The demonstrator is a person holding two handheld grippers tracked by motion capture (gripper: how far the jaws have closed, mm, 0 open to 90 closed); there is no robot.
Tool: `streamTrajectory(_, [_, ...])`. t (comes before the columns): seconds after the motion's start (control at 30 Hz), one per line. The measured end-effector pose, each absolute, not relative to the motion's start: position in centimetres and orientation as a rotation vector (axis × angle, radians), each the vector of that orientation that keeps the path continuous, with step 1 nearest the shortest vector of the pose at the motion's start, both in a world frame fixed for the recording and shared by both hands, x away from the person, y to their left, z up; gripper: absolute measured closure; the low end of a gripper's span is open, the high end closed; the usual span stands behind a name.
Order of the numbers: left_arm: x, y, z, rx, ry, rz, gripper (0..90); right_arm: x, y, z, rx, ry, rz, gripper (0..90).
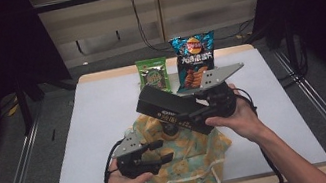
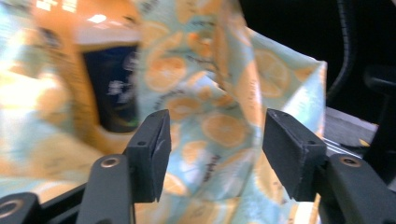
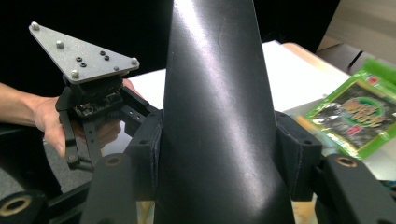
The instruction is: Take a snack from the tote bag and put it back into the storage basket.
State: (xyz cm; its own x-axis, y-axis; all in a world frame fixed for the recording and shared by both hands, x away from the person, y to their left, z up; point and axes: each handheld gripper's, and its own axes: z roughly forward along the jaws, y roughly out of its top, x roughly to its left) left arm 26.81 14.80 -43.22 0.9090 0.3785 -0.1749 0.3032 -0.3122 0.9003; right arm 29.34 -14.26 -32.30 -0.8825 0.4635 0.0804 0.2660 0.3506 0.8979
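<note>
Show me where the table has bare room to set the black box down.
Bare table left of the green packet and cloth bag; another patch right of the chip bag. The middle is crowded: the right tongs hold the black box over the bag.

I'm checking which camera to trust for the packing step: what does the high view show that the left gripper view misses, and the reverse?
The high view alone takes in the white table, the green snack packet, the blue chip bag, both hands, and the right gripper clamped on a black box above the bag. The left gripper view alone gives a close look into the bag's mouth, where a dark package sits inside. Both show the orange-print fabric bag and the left gripper, jaws apart with no grip on the cloth.
</note>
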Motion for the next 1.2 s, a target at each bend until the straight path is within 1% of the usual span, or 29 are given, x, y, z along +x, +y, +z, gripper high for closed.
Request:
streamTrajectory(0.17, [27.1, 16.7, -42.6, 1.882, 0.526, 0.119, 42.3, 29.8, -15.1, -31.2, 0.669, 2.403, 1.555, 43.5])
streamTrajectory(0.2, [27.1, 17.1, -42.5, 1.895, 0.522, 0.128, 47.2, 29.9, -15.2, -31.0, 0.672, 2.403, 1.534, 43.5])
streamTrajectory(0.23, [27.0, 17.4, -42.7, 1.896, 0.523, 0.138, 50.4, 29.9, -15.3, -30.8, 0.663, 2.407, 1.523, 43.5])
streamTrajectory(0.33, [27.1, 18.1, -43.4, 1.898, 0.549, 0.148, 51.0, 30.2, -16.1, -30.6, 0.649, 2.405, 1.500, 43.5])
streamTrajectory(0.47, [27.1, 18.2, -44.8, 1.929, 0.575, 0.126, 50.6, 30.7, -17.0, -30.8, 0.654, 2.415, 1.471, 43.5])
streamTrajectory(0.57, [26.9, 17.9, -45.3, 1.976, 0.565, 0.116, 53.8, 31.3, -17.5, -30.8, 0.654, 2.423, 1.437, 43.5])
streamTrajectory(0.63, [27.0, 17.8, -45.3, 1.980, 0.558, 0.115, 57.9, 31.7, -17.9, -30.7, 0.665, 2.418, 1.429, 43.5])
streamTrajectory(0.67, [27.0, 17.8, -45.3, 1.983, 0.556, 0.116, 58.3, 31.9, -18.0, -30.7, 0.668, 2.416, 1.428, 43.4])
streamTrajectory(0.83, [26.9, 18.5, -45.2, 1.971, 0.559, 0.110, 58.0, 33.1, -18.9, -31.0, 0.686, 2.418, 1.429, 43.5])
streamTrajectory(1.0, [27.0, 19.2, -44.8, 1.946, 0.567, 0.108, 55.4, 34.5, -19.3, -32.0, 0.711, 2.431, 1.409, 43.5])
streamTrajectory(1.13, [27.0, 19.6, -44.4, 1.948, 0.566, 0.127, 49.0, 35.4, -19.6, -32.7, 0.725, 2.430, 1.401, 43.5])
streamTrajectory(1.2, [27.0, 19.9, -44.3, 1.935, 0.577, 0.125, 42.8, 35.8, -19.7, -33.1, 0.734, 2.430, 1.385, 43.4])
